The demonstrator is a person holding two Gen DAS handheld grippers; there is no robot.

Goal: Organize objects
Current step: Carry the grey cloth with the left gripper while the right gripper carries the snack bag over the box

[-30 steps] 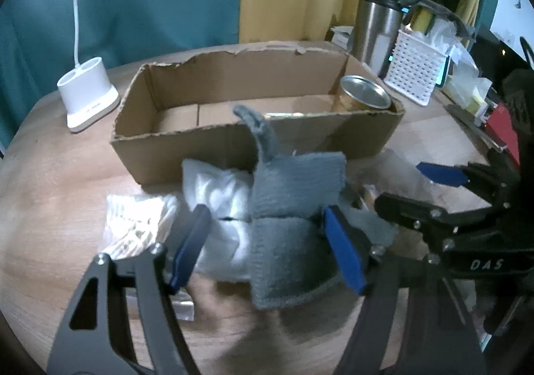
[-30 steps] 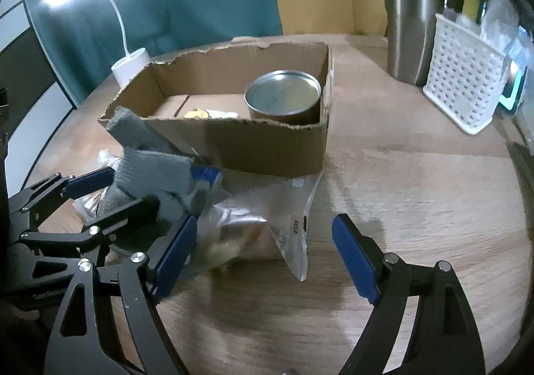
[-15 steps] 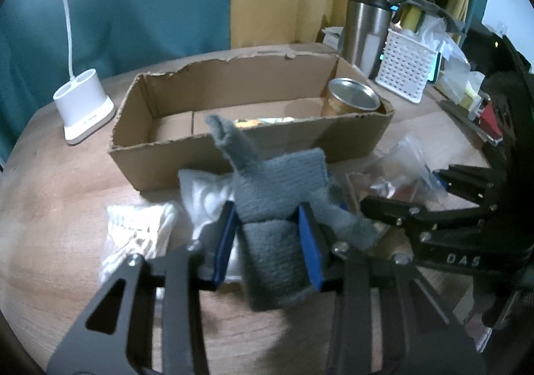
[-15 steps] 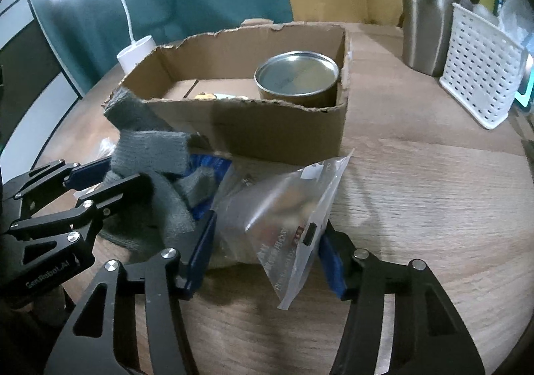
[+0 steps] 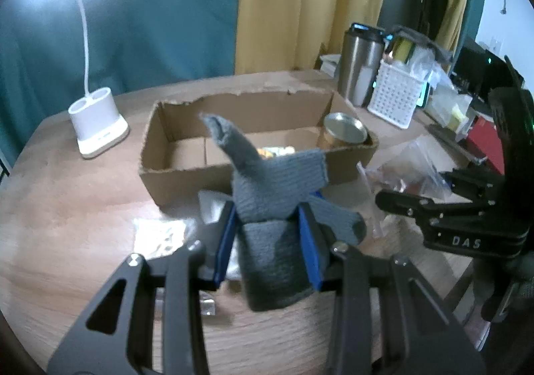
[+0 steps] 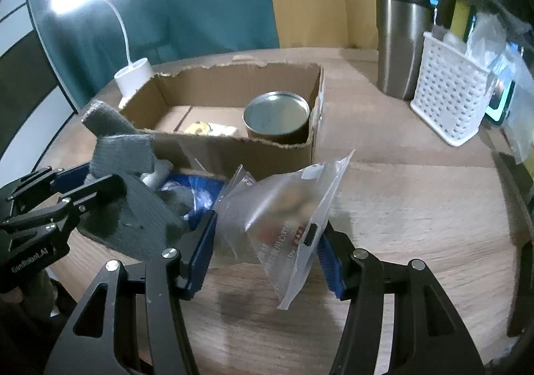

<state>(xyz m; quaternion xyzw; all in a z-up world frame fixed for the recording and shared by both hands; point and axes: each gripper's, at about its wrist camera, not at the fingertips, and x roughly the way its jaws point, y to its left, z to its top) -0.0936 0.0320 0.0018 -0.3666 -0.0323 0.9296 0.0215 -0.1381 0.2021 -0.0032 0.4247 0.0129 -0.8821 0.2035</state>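
My left gripper point(image 5: 268, 246) is shut on a grey knitted glove point(image 5: 273, 195) and holds it above the table, in front of the open cardboard box point(image 5: 233, 174). My right gripper point(image 6: 265, 250) is shut on a clear zip bag of snacks point(image 6: 283, 208) and holds it off the table near the box's front right corner. The glove point(image 6: 123, 154) and the left gripper show at the left of the right wrist view. The box point(image 6: 233, 148) holds a round tin can point(image 6: 276, 116) and a small yellow packet point(image 6: 207, 128).
White plastic packets point(image 5: 160, 236) lie on the wooden table under the left gripper. A white lamp base point(image 5: 98, 128) stands left of the box. A steel tumbler point(image 6: 402, 41) and a white perforated basket point(image 6: 450, 98) stand at the back right.
Both grippers closed, the left on the glove and the right on the zip bag, and both have lifted their loads off the table.
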